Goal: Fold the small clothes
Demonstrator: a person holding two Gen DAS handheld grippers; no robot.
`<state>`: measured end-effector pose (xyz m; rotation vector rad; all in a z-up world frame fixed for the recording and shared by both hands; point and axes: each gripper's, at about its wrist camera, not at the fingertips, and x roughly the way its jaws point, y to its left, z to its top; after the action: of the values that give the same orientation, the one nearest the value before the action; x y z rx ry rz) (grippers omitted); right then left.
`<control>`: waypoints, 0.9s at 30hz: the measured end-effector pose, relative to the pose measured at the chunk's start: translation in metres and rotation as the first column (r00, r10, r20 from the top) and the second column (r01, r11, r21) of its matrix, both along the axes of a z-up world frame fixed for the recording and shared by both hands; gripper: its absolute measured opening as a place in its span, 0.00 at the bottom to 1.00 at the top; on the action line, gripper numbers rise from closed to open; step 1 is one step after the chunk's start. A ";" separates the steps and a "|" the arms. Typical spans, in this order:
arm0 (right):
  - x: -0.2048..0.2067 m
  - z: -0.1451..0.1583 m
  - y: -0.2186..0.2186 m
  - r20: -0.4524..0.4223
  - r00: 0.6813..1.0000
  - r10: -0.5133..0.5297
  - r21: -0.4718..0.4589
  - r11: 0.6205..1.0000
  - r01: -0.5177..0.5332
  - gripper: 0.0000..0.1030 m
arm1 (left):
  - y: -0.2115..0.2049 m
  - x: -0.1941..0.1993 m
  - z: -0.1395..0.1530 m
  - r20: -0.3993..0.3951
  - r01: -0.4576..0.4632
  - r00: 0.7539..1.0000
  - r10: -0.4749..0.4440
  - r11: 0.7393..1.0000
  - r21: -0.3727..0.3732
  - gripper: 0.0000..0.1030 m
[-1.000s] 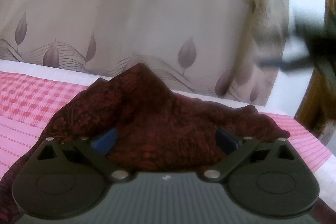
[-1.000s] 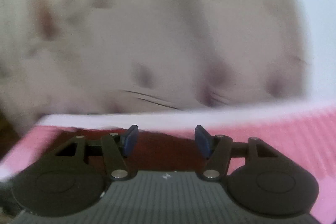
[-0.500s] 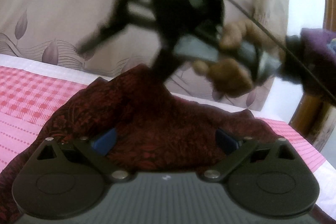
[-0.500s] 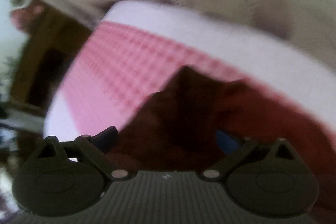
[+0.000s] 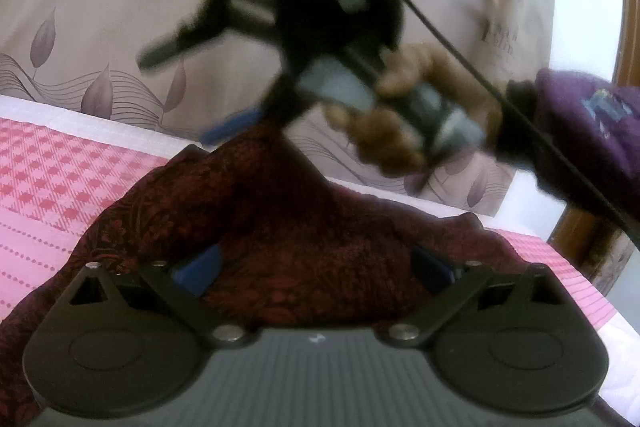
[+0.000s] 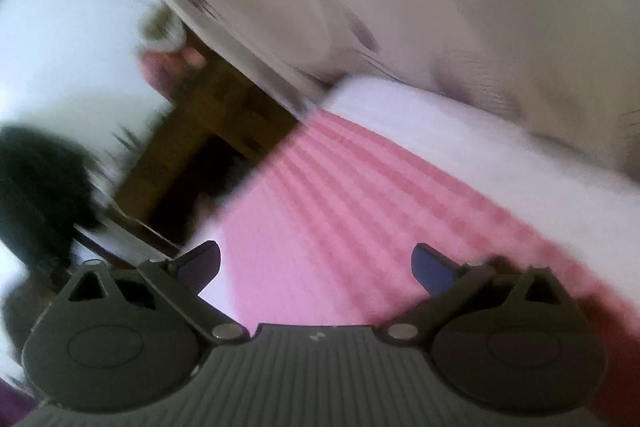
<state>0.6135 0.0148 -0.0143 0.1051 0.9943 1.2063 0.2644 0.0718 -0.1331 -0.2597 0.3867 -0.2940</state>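
Note:
A dark red patterned garment (image 5: 304,239) lies crumpled on the pink checked bed sheet (image 5: 48,183). My left gripper (image 5: 316,267) is open, low over the near part of the garment, with the cloth between its blue fingertips (image 5: 200,265). My right gripper (image 5: 192,91) shows blurred in the left wrist view, held in a hand above the garment's far peak, its fingers spread. In the right wrist view the right gripper (image 6: 316,263) is open and empty over bare pink sheet (image 6: 340,227); the garment is not seen there.
A beige leaf-print pillow or headboard cover (image 5: 120,7) stands behind the bed. A wooden bed frame (image 5: 588,239) is at the right edge. The right wrist view shows the sheet's white border (image 6: 420,119), dark wooden furniture (image 6: 192,155) and a white wall.
The right gripper swung in over the garment's far side and turned; its view went from the garment to bare pink sheet. Its fingers spread wider. The left gripper stayed put.

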 end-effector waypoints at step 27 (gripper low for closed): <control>-0.010 0.008 0.018 0.031 0.998 0.056 -0.049 0.997 -0.054 1.00 | 0.004 0.001 -0.002 -0.008 0.000 1.000 0.000 1.000 -0.019 1.00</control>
<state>0.6031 0.0323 -0.0068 0.0207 1.0026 1.2300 0.2657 0.0756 -0.1348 -0.2796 0.3917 -0.2969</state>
